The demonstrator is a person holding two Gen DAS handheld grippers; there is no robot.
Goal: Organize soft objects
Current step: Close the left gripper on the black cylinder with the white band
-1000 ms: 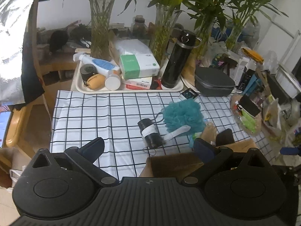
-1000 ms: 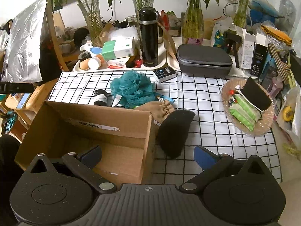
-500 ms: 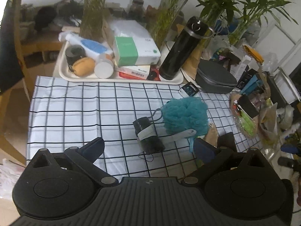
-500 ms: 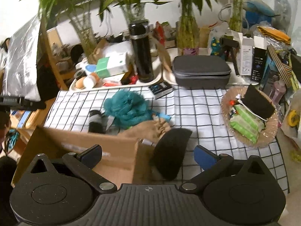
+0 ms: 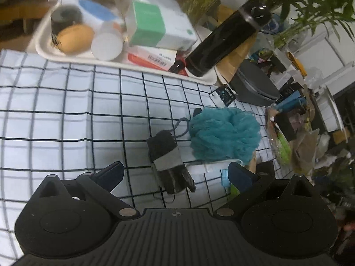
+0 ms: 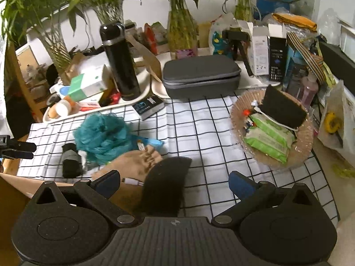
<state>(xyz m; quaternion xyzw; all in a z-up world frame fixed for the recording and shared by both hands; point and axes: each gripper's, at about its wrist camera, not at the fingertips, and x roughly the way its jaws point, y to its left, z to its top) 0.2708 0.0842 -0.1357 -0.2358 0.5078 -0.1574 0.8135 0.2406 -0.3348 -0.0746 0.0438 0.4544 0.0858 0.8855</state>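
Note:
A rolled black and grey sock bundle lies on the checked tablecloth, right between the open fingers of my left gripper. A teal mesh bath pouf sits just beyond it to the right. In the right wrist view the pouf, the sock bundle, a tan drawstring pouch and a black curved soft pad lie close together. My right gripper is open, with the black pad between its fingers. The cardboard box shows at the lower left.
A cream tray with a black flask, tissue box and bottles lines the far side. A grey zip case, a small box and a woven basket of wipes stand at the right. Plant vases rise behind.
My left gripper has moved forward and down over the cloth, bringing the sock bundle between its fingers. My right gripper advanced past the box toward the black pad. Both stay open.

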